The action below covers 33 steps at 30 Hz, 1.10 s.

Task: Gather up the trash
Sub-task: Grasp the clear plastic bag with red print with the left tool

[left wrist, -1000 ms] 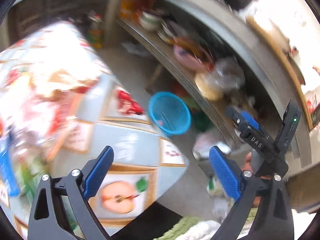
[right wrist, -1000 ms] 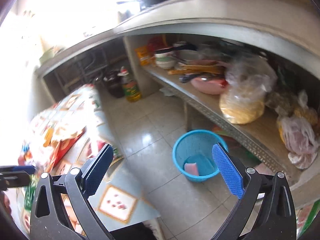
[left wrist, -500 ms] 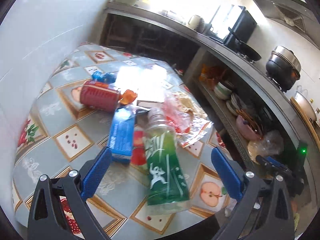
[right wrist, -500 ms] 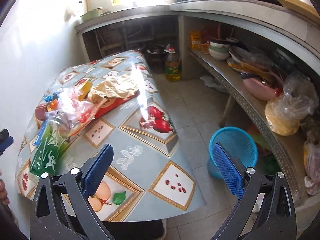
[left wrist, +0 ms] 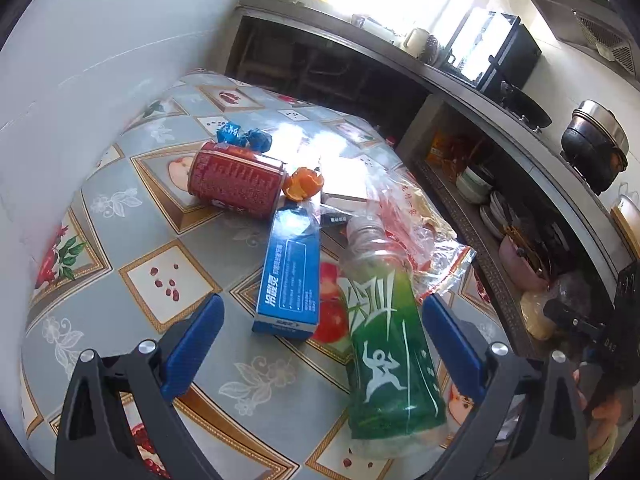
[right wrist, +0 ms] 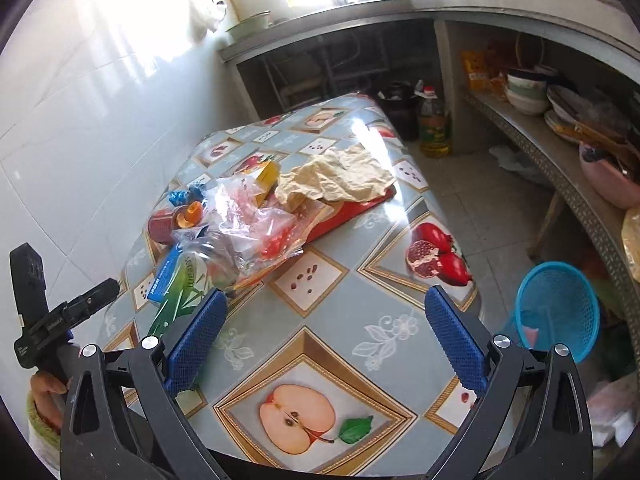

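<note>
Trash lies on a fruit-patterned table [left wrist: 120, 216]: a green-labelled plastic bottle [left wrist: 390, 344], a blue box [left wrist: 292, 276], a red can [left wrist: 236, 180], orange peel [left wrist: 304, 184], a blue wrapper [left wrist: 240, 136] and a clear plastic bag [left wrist: 412, 220]. My left gripper [left wrist: 320, 344] is open and empty above the table's near edge, with the bottle and box between its fingers' line. My right gripper [right wrist: 326, 336] is open and empty over the table. A crumpled tan paper [right wrist: 340, 176] lies on a red sheet. A blue basket [right wrist: 558, 310] stands on the floor at right.
A white tiled wall [right wrist: 80, 100] borders the table on the left. A concrete counter with a lower shelf [right wrist: 560, 152] of bowls and bags runs along the right. An oil bottle [right wrist: 432, 124] stands on the floor beyond the table.
Both grippers swung from the floor and basket toward the table. The left gripper has moved closer to the bottle and box. Both stay open.
</note>
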Available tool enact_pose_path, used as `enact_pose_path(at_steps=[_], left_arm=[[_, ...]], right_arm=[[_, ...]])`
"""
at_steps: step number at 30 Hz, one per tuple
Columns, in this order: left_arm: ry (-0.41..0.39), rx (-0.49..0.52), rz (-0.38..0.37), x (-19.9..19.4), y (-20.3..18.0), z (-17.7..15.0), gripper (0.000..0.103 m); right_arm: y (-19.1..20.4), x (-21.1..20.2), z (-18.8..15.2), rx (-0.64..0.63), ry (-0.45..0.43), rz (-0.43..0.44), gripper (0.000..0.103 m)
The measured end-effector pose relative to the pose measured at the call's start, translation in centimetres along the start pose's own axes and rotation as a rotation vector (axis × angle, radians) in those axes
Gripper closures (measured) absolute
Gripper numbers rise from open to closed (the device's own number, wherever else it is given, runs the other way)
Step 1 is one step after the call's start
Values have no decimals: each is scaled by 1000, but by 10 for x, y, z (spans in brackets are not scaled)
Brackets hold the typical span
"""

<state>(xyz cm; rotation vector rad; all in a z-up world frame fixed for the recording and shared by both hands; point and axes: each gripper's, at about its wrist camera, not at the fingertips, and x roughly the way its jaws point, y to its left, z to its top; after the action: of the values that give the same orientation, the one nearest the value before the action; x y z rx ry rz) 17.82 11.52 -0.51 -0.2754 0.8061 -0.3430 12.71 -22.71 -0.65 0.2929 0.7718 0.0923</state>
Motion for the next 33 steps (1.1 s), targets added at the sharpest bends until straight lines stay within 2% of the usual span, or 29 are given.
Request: enact_pose_path(at_steps=[3, 9, 13, 18, 22, 25, 29, 33], left_arm=[[-2, 21, 7, 6, -2, 12, 13], [49, 42, -142, 31, -19, 52, 20], [109, 85, -196, 67, -42, 81, 23], [207, 160, -117, 124, -68, 103, 30], [261, 229, -18, 158, -82, 105, 43], [278, 251, 14, 169, -85, 104, 52], [275, 241, 24, 169, -80, 101, 68], [272, 240, 20, 168, -79, 100, 84]], right_arm=[[9, 7, 6, -13, 18, 27, 8], [17, 19, 23, 16, 31, 86, 9], [11, 37, 26, 95, 69, 135, 15], [-8, 67, 25, 230, 148, 205, 23], [-20, 87, 27, 310, 185, 236, 27], [-26, 90, 32, 336, 177, 235, 28], [-29, 82, 42, 287, 138, 181, 28], [-25, 80, 67, 153, 115, 137, 27]])
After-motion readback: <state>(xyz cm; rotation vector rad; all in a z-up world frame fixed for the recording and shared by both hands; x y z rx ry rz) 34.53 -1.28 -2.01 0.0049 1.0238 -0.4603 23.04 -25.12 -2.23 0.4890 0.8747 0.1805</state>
